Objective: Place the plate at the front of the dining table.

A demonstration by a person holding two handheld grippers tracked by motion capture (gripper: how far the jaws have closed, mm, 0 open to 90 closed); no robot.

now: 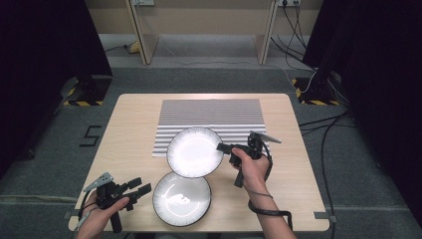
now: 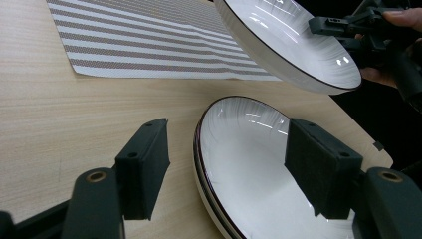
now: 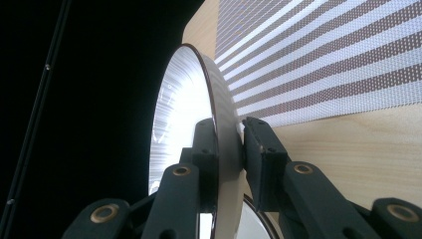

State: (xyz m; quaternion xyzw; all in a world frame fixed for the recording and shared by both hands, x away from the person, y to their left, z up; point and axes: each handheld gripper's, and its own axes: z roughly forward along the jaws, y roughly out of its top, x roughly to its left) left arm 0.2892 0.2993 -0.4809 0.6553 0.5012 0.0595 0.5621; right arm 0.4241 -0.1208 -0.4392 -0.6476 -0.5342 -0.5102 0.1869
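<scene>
A white plate with a dark rim (image 1: 194, 152) (image 2: 288, 45) (image 3: 184, 109) hangs tilted above the table, partly over the near edge of a striped placemat (image 1: 211, 117) (image 2: 149, 45) (image 3: 323, 64). My right gripper (image 1: 222, 147) (image 3: 230, 149) is shut on that plate's right rim, one pad on each face. A second matching plate (image 1: 181, 198) (image 2: 249, 169) lies flat near the table's front edge; its rim shows a double edge, as if two are stacked. My left gripper (image 1: 142, 185) (image 2: 229, 169) stands open just left of it, its pads apart from the rim.
The wooden table (image 1: 134, 129) has bare surface on its left side and far right. Dark curtains flank the scene, cables run over the grey floor at the right, and a wooden frame stands beyond the table.
</scene>
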